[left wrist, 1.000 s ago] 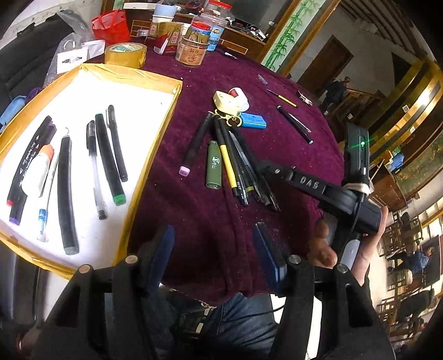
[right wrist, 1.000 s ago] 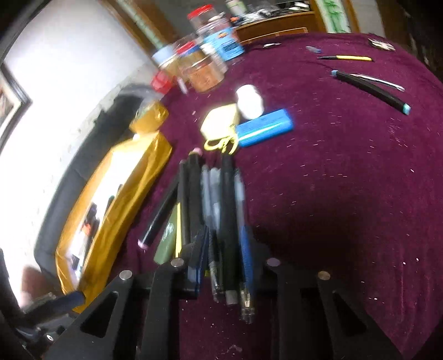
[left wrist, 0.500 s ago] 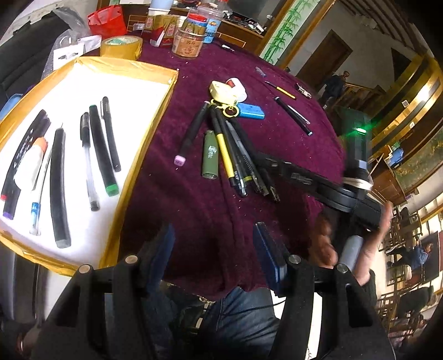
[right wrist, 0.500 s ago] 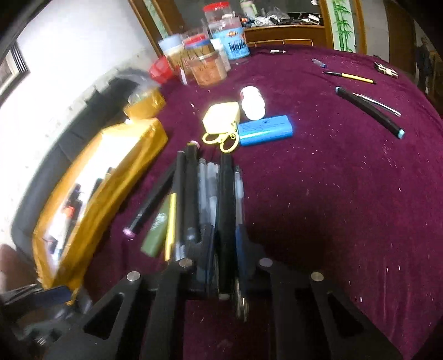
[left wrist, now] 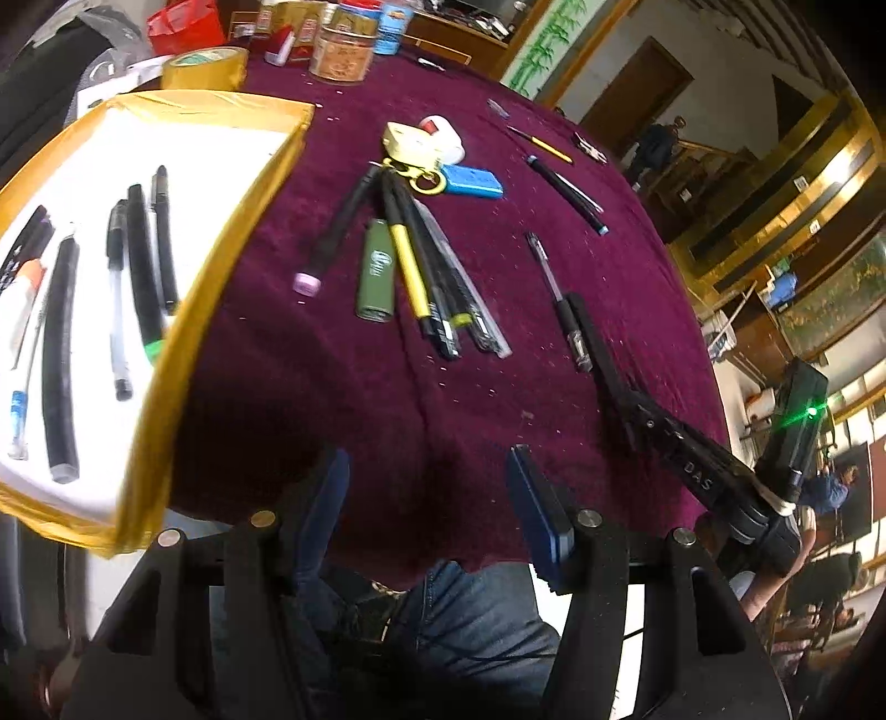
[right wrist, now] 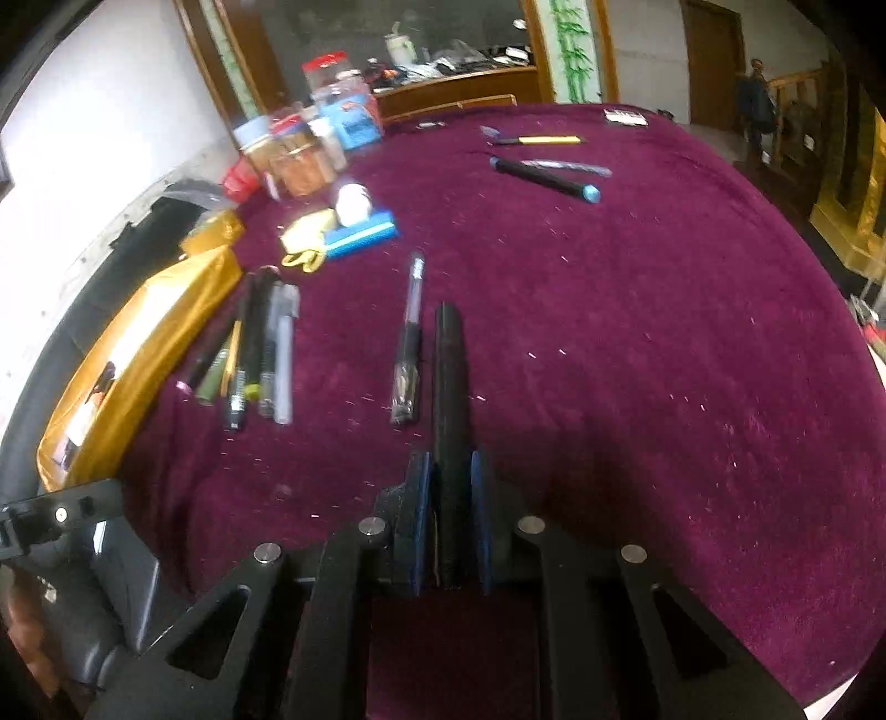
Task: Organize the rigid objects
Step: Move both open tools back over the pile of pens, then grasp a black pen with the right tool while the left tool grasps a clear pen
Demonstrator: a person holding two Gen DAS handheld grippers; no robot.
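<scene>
My right gripper (right wrist: pixel 449 471) is shut on a black marker (right wrist: pixel 448 376), which sticks out forward, low over the purple tablecloth (right wrist: pixel 637 343). A clear gel pen (right wrist: pixel 407 343) lies just left of it on the cloth. Further left is the pile of pens (right wrist: pixel 260 354). In the left wrist view the same pile (left wrist: pixel 437 282) lies beside a green lighter (left wrist: pixel 376 271) and a pink-capped marker (left wrist: pixel 332 232). My left gripper (left wrist: pixel 426 498) hangs open over the table's near edge with nothing in it. The right gripper (left wrist: pixel 601 354) comes in from the right.
A gold-rimmed white tray (left wrist: pixel 183 310) on the left holds several pens. A yellow keychain (left wrist: pixel 412 145), a blue box (left wrist: pixel 470 181), a blue-tipped black pen (left wrist: pixel 565 194) and a yellow pen (left wrist: pixel 540 144) lie further back. Tape roll (left wrist: pixel 205 69) and jars (left wrist: pixel 340 52) stand at the far edge.
My right gripper closed on the black marker in the pile and carried it off to the right. The clear gel pen came away with it and lies apart from the pile.
</scene>
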